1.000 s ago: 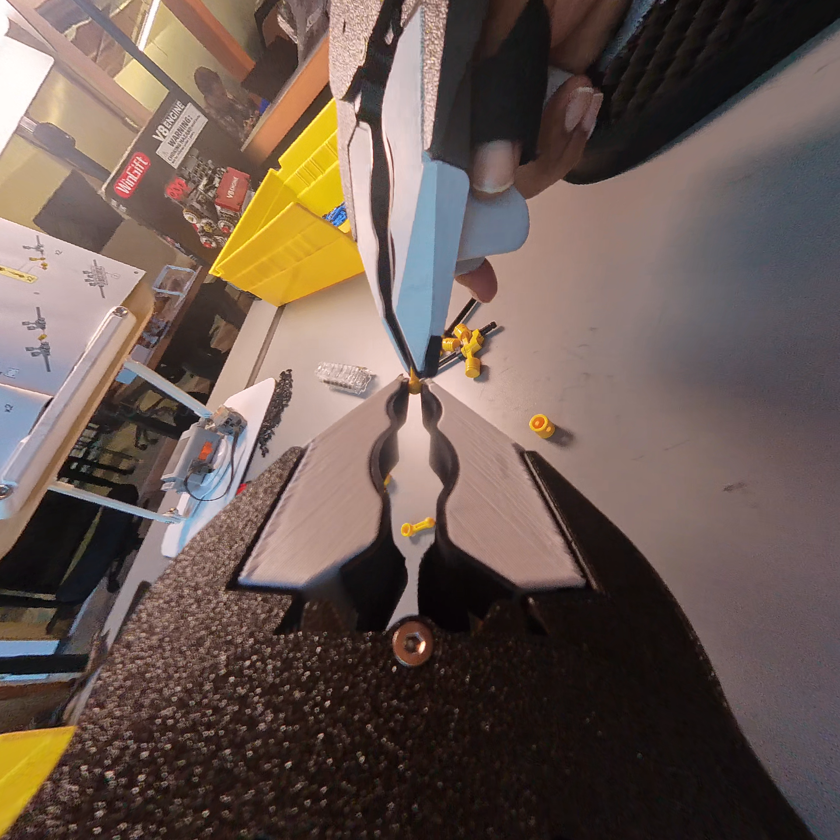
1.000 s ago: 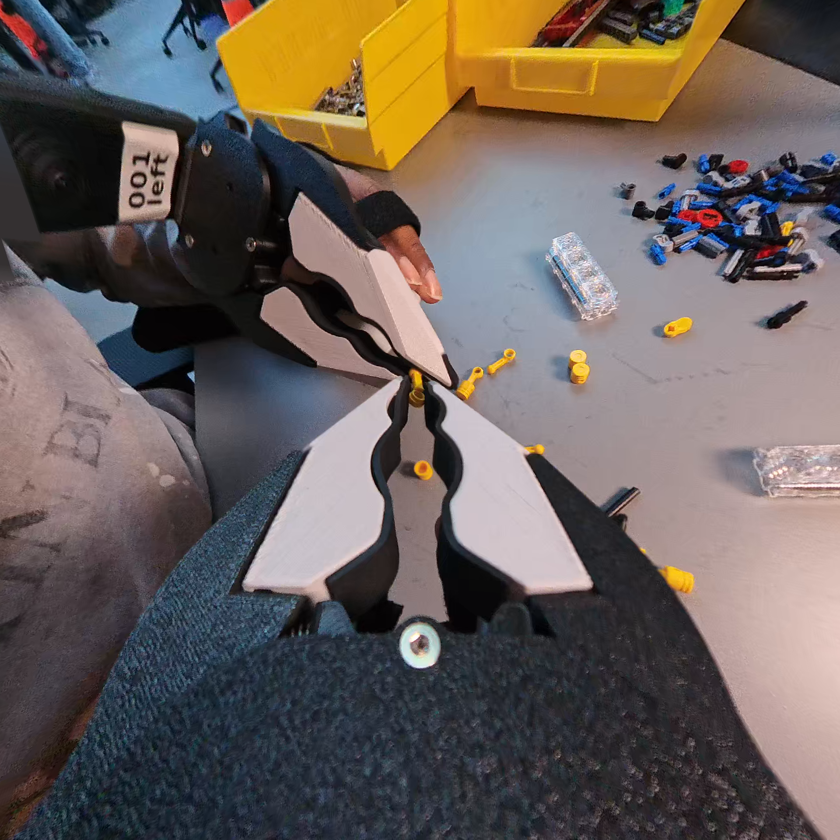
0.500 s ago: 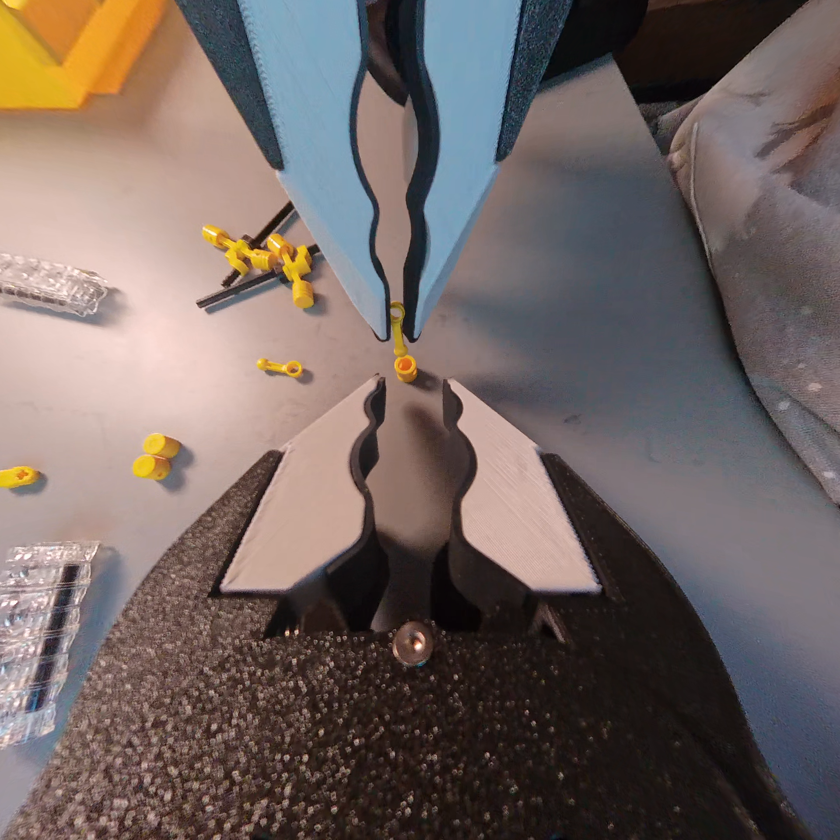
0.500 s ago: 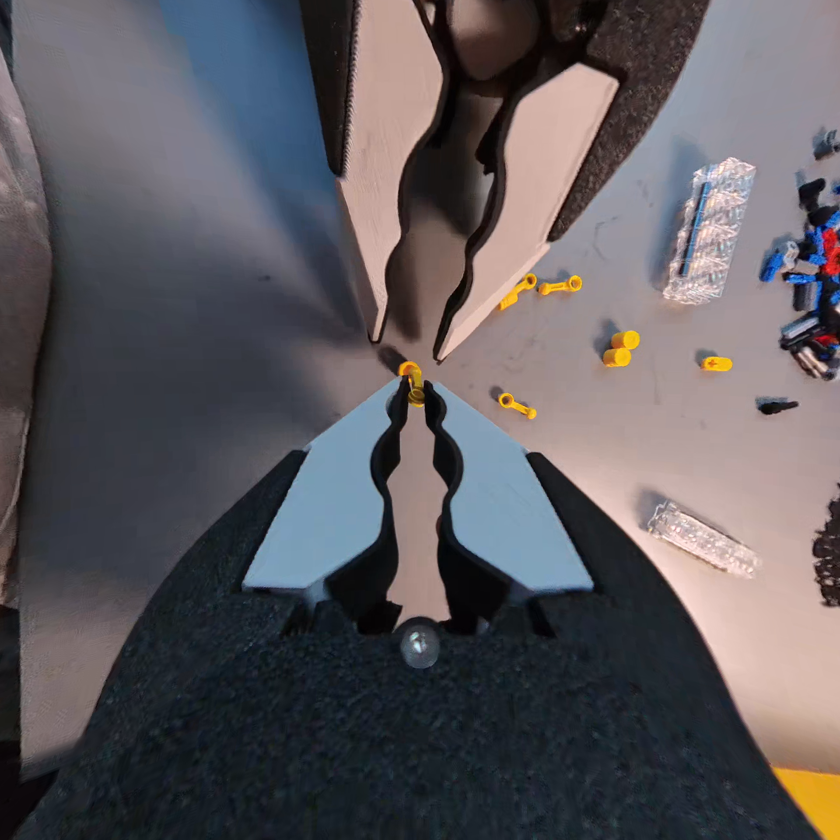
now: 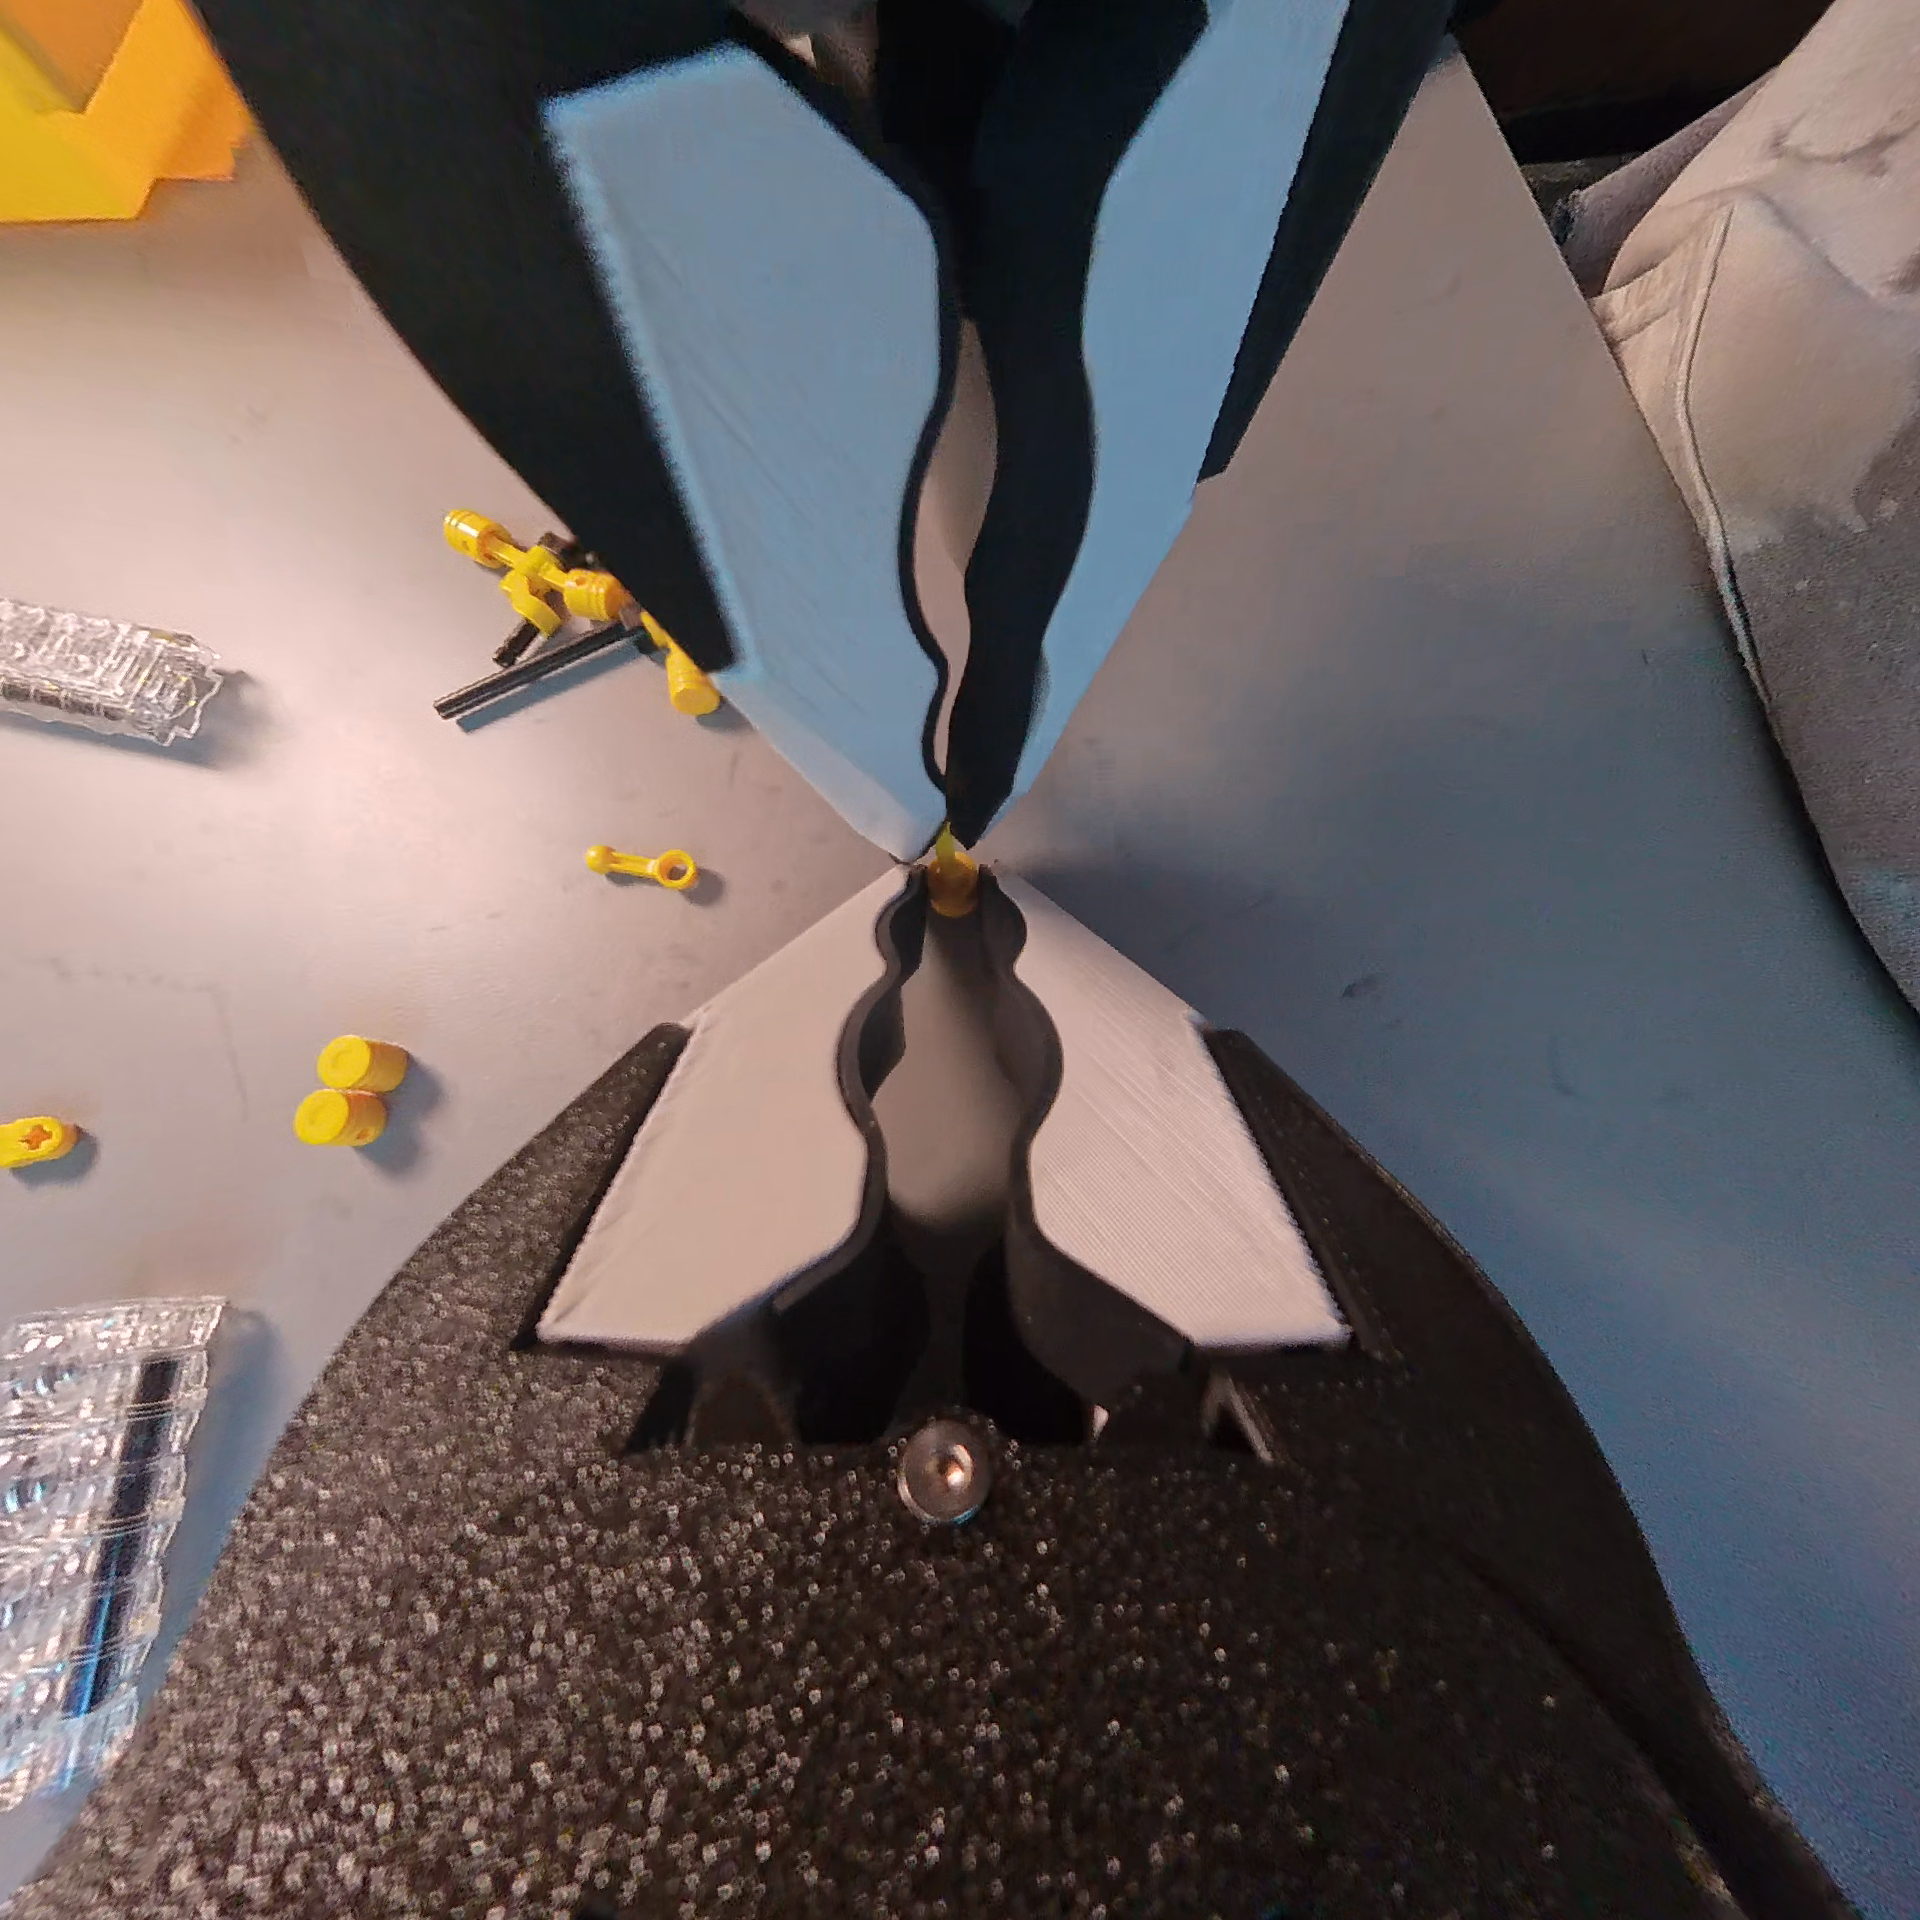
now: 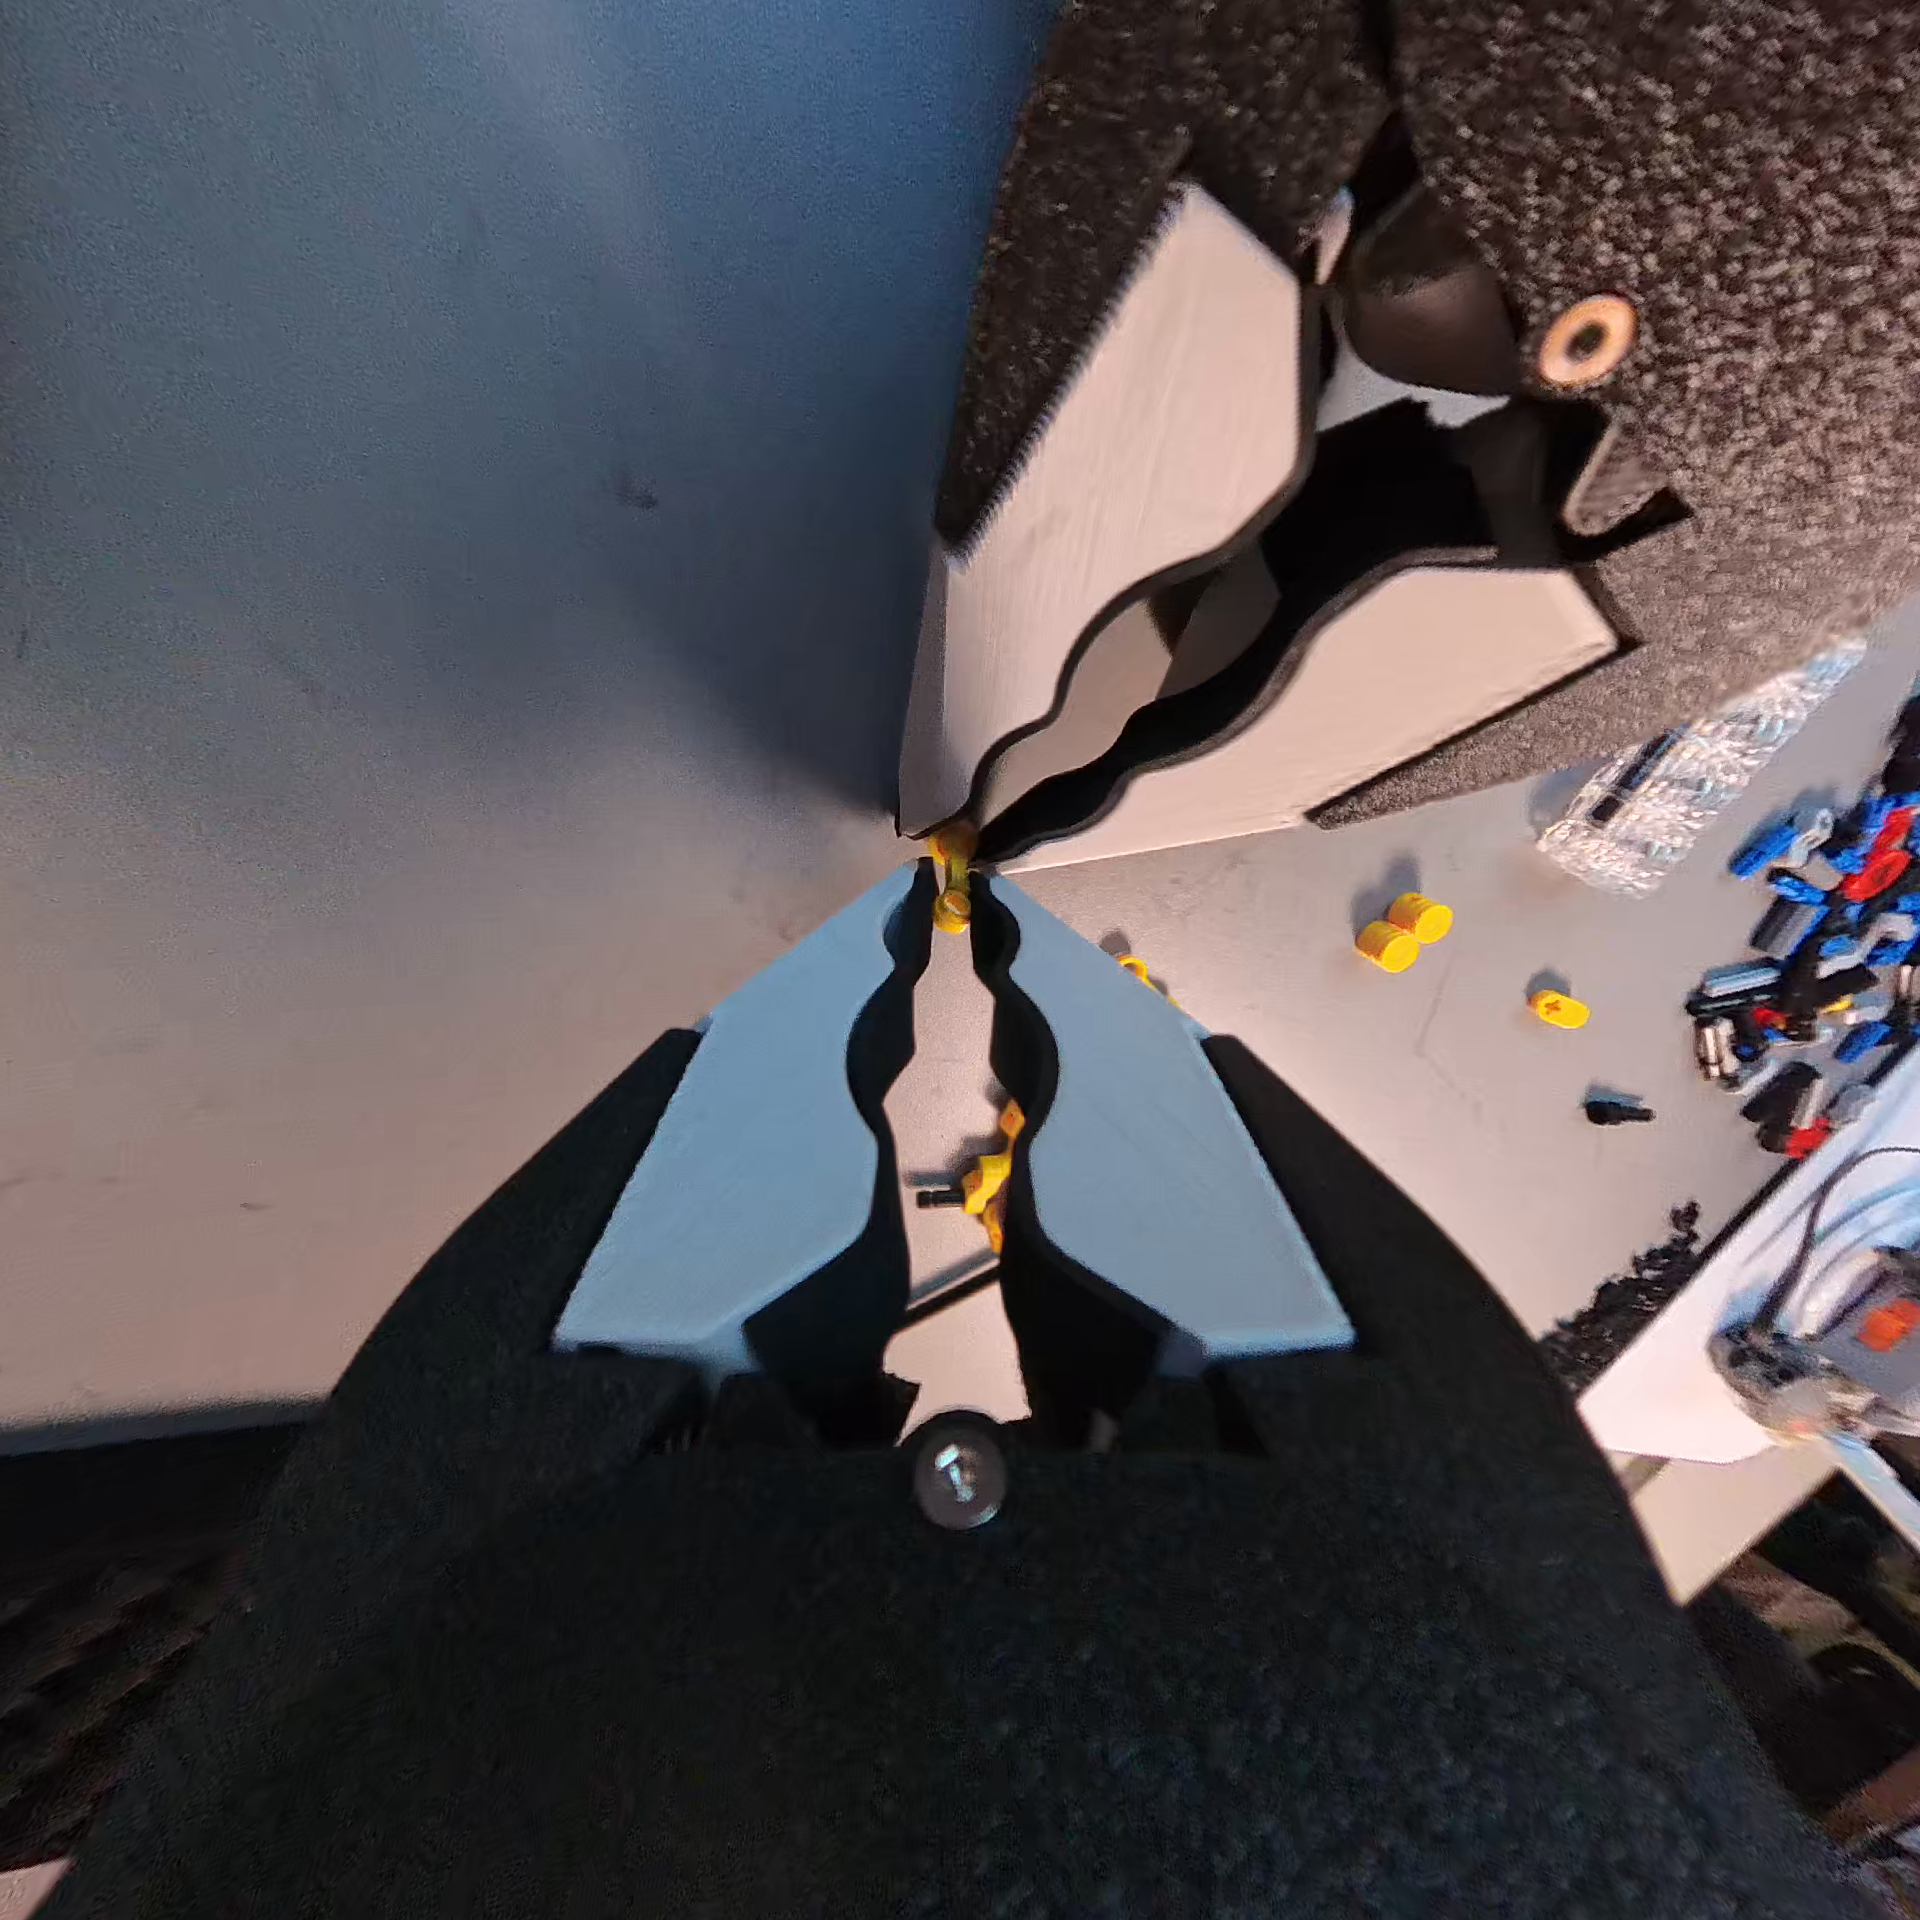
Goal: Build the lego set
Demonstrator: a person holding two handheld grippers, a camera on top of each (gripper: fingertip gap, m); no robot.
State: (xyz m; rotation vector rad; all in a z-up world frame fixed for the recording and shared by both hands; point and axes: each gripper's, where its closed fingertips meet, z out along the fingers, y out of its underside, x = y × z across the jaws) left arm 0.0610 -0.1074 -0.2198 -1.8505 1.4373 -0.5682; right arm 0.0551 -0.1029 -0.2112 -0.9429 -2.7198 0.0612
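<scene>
**Op A:** How did my left gripper (image 5: 951, 883) sit?

**Op B:** Its jaws had closed around the round end of a small yellow rod piece (image 5: 950, 885), pinching it at the tips above the grey table (image 5: 1455, 883).

**Op A:** My right gripper (image 6: 951, 883) was clamped on the same piece (image 6: 952, 906), on the thin shaft end, so the two sets of tips met nose to nose, almost touching.

**Op B:** Off to the side I saw a loose yellow connecting rod (image 5: 642, 864), then two yellow cylinders (image 5: 348, 1089) side by side.

**Op A:** Further out lay a cluster of yellow pistons on black axles (image 5: 566, 613), a clear plastic block (image 5: 99, 670), and a yellow bin (image 5: 104, 156) at the back.

**Op B:** In my right wrist view a heap of blue, black and red parts (image 6: 1829, 966) lay well apart.
</scene>
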